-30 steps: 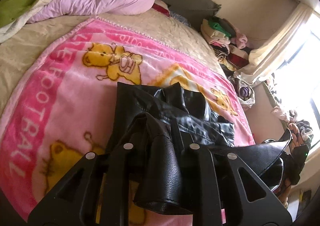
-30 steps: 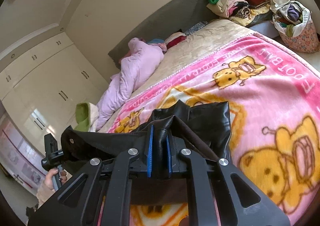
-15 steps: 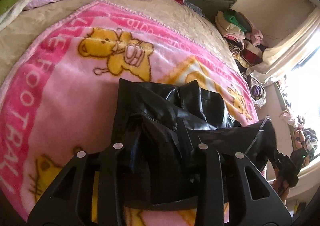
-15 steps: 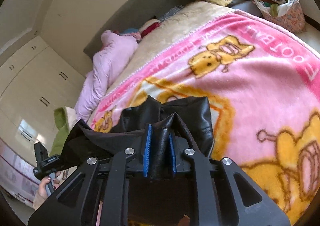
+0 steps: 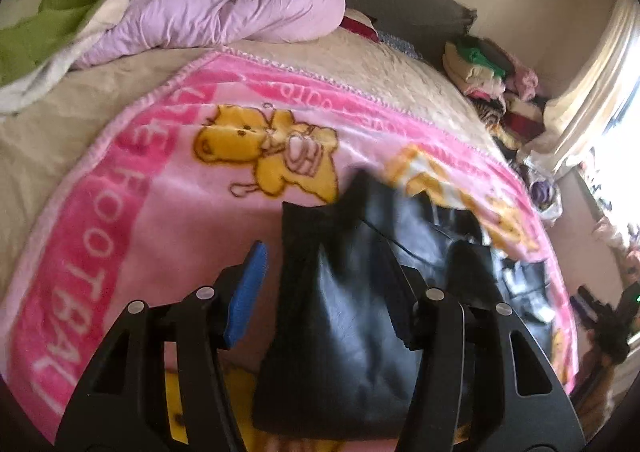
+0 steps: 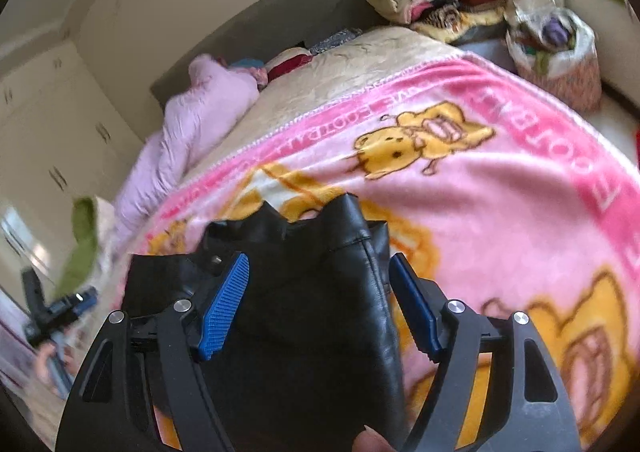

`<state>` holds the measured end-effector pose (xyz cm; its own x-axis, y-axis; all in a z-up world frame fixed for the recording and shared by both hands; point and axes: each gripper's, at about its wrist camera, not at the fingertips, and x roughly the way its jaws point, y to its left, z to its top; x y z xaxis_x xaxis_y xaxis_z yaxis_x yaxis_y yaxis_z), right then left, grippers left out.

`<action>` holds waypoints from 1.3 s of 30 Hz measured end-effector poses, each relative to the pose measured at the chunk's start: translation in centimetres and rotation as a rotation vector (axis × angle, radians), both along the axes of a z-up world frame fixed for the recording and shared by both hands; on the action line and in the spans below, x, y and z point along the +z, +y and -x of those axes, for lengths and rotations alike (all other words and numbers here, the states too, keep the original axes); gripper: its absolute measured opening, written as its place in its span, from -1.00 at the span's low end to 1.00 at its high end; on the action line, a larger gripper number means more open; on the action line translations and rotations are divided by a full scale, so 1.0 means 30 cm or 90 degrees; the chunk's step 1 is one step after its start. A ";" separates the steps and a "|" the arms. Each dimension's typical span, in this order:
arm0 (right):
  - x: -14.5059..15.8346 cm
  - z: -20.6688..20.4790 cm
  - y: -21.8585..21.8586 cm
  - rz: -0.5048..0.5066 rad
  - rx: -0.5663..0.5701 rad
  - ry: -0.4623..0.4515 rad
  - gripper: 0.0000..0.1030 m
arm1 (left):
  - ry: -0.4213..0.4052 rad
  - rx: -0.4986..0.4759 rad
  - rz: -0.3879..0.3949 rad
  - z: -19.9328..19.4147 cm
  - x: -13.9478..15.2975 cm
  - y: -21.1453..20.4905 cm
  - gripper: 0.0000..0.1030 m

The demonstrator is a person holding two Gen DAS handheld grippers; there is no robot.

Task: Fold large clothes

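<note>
A black leather jacket (image 5: 344, 316) lies bunched on the pink bear-print blanket (image 5: 132, 236) on the bed. My left gripper (image 5: 328, 276) sits low over it with its jaws opening. Its blue left pad (image 5: 248, 292) stands clear of the leather, and its right finger is partly hidden behind the jacket. In the right wrist view the jacket (image 6: 320, 324) fills the gap of my right gripper (image 6: 318, 264), whose jaws are also opening. Both blue pads (image 6: 224, 304) show apart from the leather.
A lilac duvet (image 5: 240, 7) and a green-and-white cover (image 5: 60, 11) lie at the head of the bed. Stacked clothes (image 5: 492, 75) and a full bag (image 6: 560, 51) stand past the far side. White wardrobes (image 6: 48, 123) line the wall. A hand (image 6: 52, 364) holds the other handle.
Both grippers were shut on folds of the black jacket. Both have since spread their jaws and let go, and the jacket has settled onto the blanket.
</note>
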<state>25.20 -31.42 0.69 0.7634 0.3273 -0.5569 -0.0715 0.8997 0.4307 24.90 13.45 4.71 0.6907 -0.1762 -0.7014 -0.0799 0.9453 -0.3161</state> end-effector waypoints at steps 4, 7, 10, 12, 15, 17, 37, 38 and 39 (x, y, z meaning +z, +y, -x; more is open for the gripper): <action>-0.014 -0.040 0.086 0.165 0.020 -0.013 0.38 | 0.022 -0.033 -0.078 -0.035 -0.075 -0.041 -0.09; -0.052 -0.097 0.121 0.226 0.038 0.001 0.27 | 0.044 -0.067 -0.103 -0.081 -0.139 -0.070 -0.10; -0.090 -0.148 0.133 0.251 0.048 0.010 0.02 | 0.048 -0.092 -0.109 -0.128 -0.169 -0.099 -0.10; -0.114 -0.171 0.144 0.275 0.053 0.012 -0.24 | 0.044 -0.104 -0.092 -0.155 -0.179 -0.113 -0.20; -0.119 -0.169 0.141 0.290 0.037 -0.014 -0.69 | 0.043 -0.079 -0.059 -0.166 -0.187 -0.115 -0.64; -0.088 -0.147 0.118 0.257 0.019 -0.039 -0.80 | 0.022 -0.078 -0.046 -0.152 -0.180 -0.116 -0.85; -0.172 -0.334 0.075 0.164 -0.056 0.034 -0.82 | -0.012 -0.034 -0.080 -0.220 -0.185 -0.118 -0.89; -0.178 -0.336 0.072 0.164 -0.056 0.038 -0.81 | -0.007 -0.033 -0.085 -0.223 -0.197 -0.119 -0.86; -0.182 -0.340 0.073 0.166 -0.055 0.043 -0.80 | 0.000 -0.032 -0.086 -0.227 -0.213 -0.116 -0.83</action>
